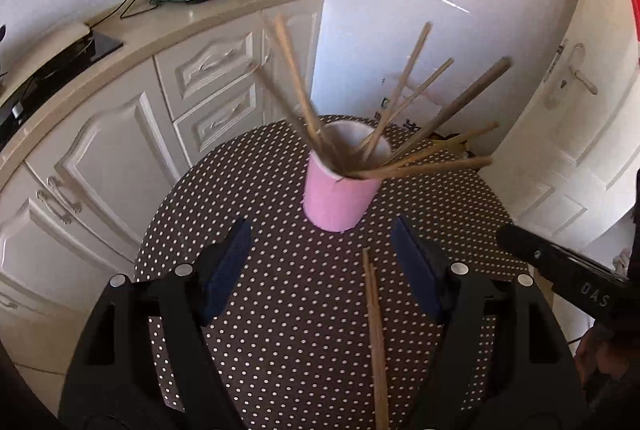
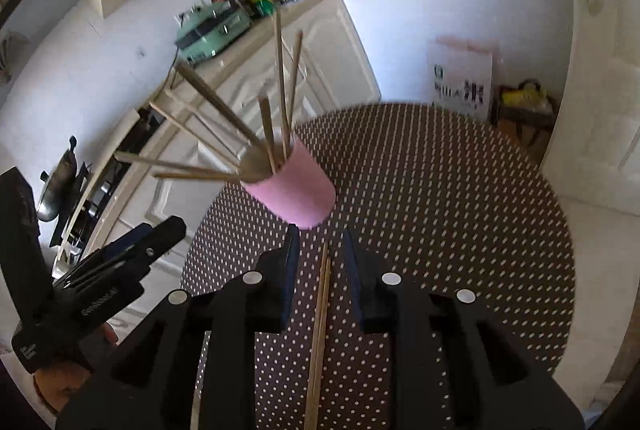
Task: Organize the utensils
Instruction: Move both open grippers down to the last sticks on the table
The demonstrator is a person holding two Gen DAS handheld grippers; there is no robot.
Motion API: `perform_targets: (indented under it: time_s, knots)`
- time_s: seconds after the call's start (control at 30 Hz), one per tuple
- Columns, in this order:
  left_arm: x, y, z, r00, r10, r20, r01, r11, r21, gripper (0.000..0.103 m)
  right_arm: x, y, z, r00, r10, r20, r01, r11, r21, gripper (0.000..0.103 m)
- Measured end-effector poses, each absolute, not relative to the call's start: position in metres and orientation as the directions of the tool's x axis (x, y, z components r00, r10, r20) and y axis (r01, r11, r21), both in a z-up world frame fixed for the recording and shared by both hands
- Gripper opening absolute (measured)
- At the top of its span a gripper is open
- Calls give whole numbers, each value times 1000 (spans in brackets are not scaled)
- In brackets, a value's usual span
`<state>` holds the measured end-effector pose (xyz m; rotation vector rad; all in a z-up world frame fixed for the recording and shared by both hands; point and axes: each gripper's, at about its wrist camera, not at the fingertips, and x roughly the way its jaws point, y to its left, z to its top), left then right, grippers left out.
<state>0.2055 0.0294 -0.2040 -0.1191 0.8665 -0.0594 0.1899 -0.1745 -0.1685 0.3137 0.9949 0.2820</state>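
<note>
Pink and upright, the cup (image 1: 338, 196) stands on the dotted brown bench (image 1: 280, 330), with a spray of wooden chopsticks (image 1: 420, 154) leaning out of its mouth in all directions. In the right wrist view the same cup (image 2: 298, 196) sits just beyond the fingertips, its sticks (image 2: 208, 166) fanning to the left and upward.

Two more chopsticks, a loose pair (image 1: 376, 330), lie side by side flat on the bench, pointing toward the cup but stopping short of its base. The left gripper (image 1: 320, 242) hovers over the bench with its blue-padded fingers (image 1: 228, 266) spread wide and holding nothing; the pair lies between them, nearer the right one, and touches neither.

The right gripper (image 2: 320, 254) has its fingers (image 2: 290, 270) at a narrower gap, one on each side of the loose pair (image 2: 320, 318). A clear space shows on both sides of the sticks, so no pad is pressing them; whether the tips touch the bench cannot be told. The left gripper (image 2: 120, 262) shows at the left edge of this view.
</note>
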Motion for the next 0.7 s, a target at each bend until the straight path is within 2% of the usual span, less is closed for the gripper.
perform_targets:
  time_s: [0.33,0.53,0.7]
  knots:
    - [215,42,-266,490,-154,-858,-39,979,-198,72,216,-144,-238,298,380,-876,-88,924,371,21]
    - [216,48,-294,424,-153,-893,-68,977,-200,72,219,-128,-278,170,349,-922,-92,937,338,20]
    - [214,57,-303,405,-149,-902,-96,974,-204,72,220,-121,-290,151,301,-942,-95,953,289,12]
